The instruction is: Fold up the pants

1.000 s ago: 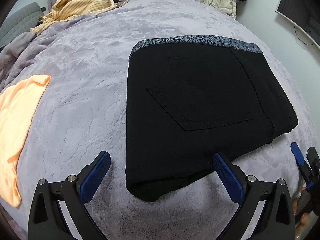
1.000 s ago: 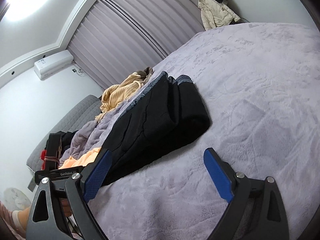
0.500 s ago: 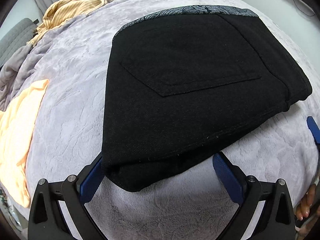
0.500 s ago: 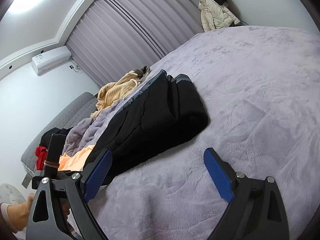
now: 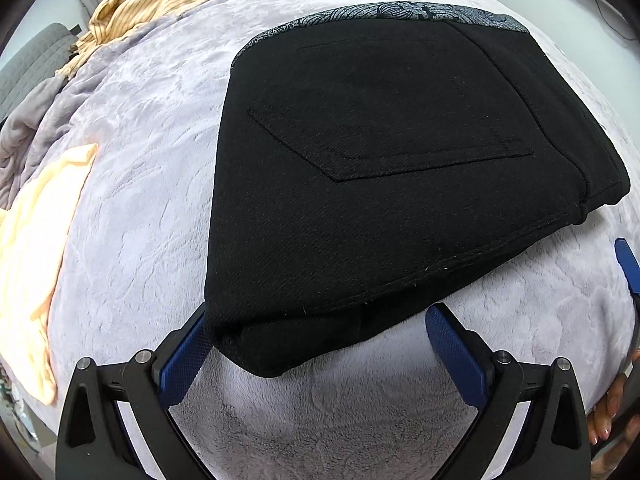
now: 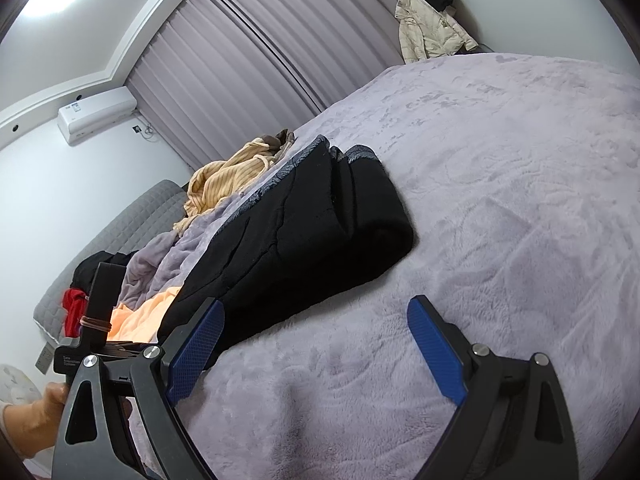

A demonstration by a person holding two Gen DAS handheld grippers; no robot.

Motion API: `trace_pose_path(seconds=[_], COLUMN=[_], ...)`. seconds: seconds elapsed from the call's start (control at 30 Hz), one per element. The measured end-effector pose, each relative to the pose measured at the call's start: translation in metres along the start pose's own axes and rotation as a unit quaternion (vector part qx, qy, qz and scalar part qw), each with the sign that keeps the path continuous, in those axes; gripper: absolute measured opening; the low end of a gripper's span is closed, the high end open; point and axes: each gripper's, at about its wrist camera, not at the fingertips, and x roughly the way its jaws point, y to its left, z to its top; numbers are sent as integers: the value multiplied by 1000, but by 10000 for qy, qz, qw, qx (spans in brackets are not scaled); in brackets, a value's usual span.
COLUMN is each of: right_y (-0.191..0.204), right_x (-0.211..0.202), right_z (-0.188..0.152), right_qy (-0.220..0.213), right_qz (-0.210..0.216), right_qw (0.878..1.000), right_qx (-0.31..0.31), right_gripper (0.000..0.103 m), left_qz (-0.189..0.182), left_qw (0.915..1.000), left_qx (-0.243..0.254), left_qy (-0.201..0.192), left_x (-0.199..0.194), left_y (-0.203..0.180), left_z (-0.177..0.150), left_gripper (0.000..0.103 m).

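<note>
Left wrist view: black pants [image 5: 384,184], folded into a thick stack with a back pocket [image 5: 392,128] uppermost and a patterned grey waistband [image 5: 384,16] at the far edge, are seen lying on a grey plush bed [image 5: 152,128]. The left tongs [image 5: 316,344] are held wide, nothing gripped, with the stack's near corner reaching in between the blue pads; the left pad [image 5: 184,356] is partly hidden under the cloth's edge, though contact cannot be confirmed. The bundle is spread directly ahead and slightly to the right of these tongs, its long side running away toward the waistband. An orange garment [image 5: 32,248] and a striped tan one [image 5: 148,4] are left aside on the bed. A blue pad of the other tool is glimpsed at the right edge.

Right wrist view: the right tongs [image 6: 316,344] are also seen wide and empty, held low over bare bedspread. The pants [image 6: 304,240] are shown forward and to the left, their rounded fold nearest the camera's centre and the layered edges stacked up toward the curtains [image 6: 248,60]. The left tongs are judged the nearer pair, so any tidying or lifting of the near corner would fall to them.
</note>
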Motion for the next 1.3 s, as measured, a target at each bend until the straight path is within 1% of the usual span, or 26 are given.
trace_pose_path(seconds=[0.17,0.3,0.43,0.8,0.97,1.03,1.1,1.17,1.23,1.3], right_y=[-1,-1,0,1,3,5,11,15,14,11], right_x=[0,3,5,7,9,9,9,4,-6,-19], right_z=[0,1,2,2,2,3,7,10,15,27], right_qy=[9,14,12,71,117,210,516,826,1065,1213], right_qz=[-43,-171,-297,-338,-416,-468,-531,-567,-449,-346], right_qw=[10000,9999,9996,9993,9989,9985,9968,9943,9929,9918], right_qx=[-1,8,2,-110,-171,-195,-300,-353,-280,-185], right_gripper=[95,95,95,95,95,95,95,94,95,95], left_qz=[-48,-124,-189,-192,-250,-294,-449,-741,-1069,-1417], left_qw=[10000,9998,9997,9996,9995,9993,9986,9963,9921,9862], left_qx=[20,160,136,129,100,90,58,-31,-171,-331], left_qy=[5,-63,-109,-170,-171,-191,-276,-442,-638,-788], left_x=[6,5,5,0,0,-6,-16,-32,-47,-59], left_y=[-1,1,4,5,6,9,16,28,44,62], left_z=[-4,-9,-14,-22,-23,-24,-26,-28,-26,-18], left_gripper=[103,103,103,103,103,103,103,103,103,103])
